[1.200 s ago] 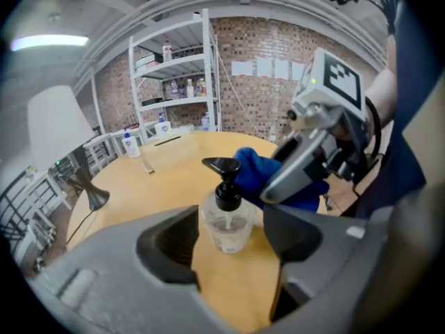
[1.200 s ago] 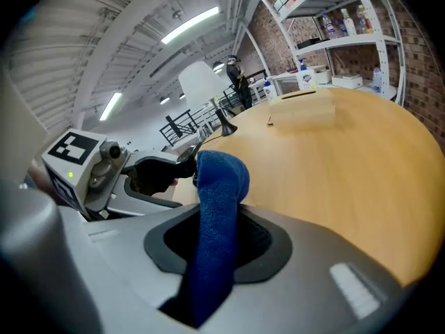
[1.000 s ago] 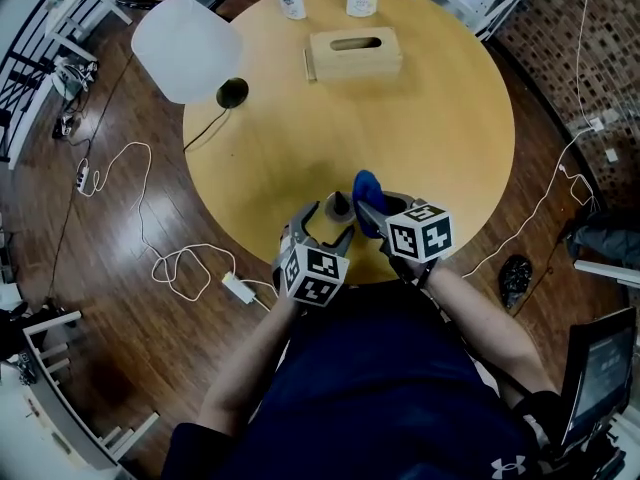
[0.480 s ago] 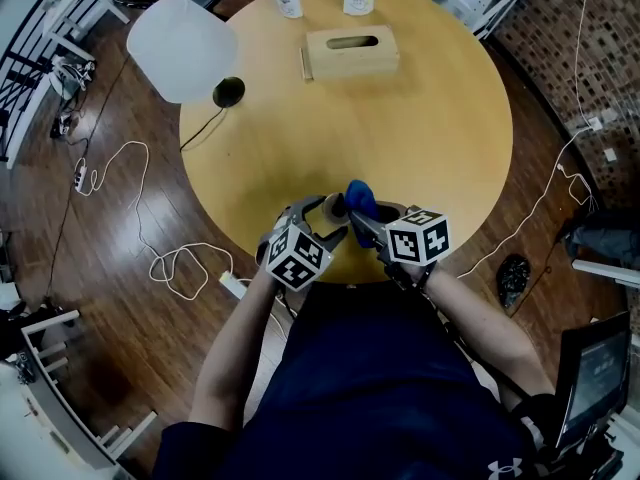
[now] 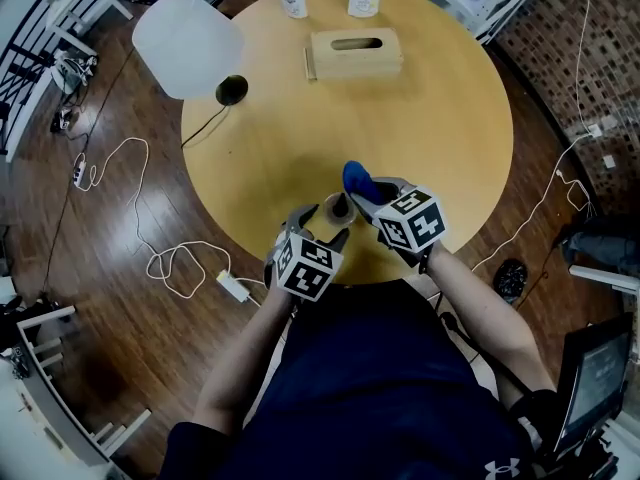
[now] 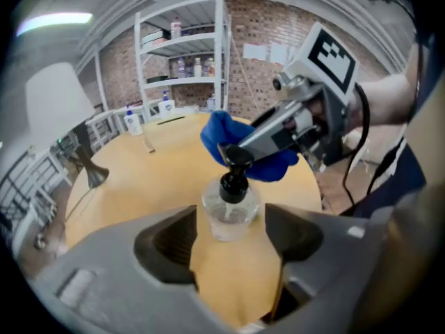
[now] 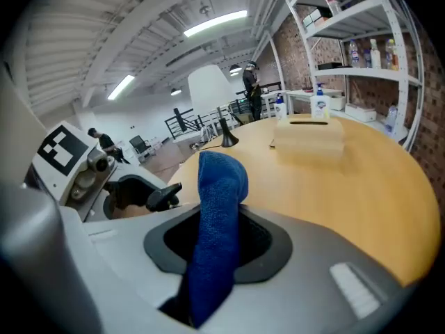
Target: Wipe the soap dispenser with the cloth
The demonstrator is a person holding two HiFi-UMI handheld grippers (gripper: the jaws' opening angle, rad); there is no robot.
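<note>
Wooden table carries the work at its near edge, where the left claw, spread and just now closing in, brackets the dispenser without quite touching it, seemingly to steady it. Right claw, its grip just eased a touch, pinches the cloth beside the pump, likely for wiping. Whether cloth meets pump is masked by that claw.
</note>
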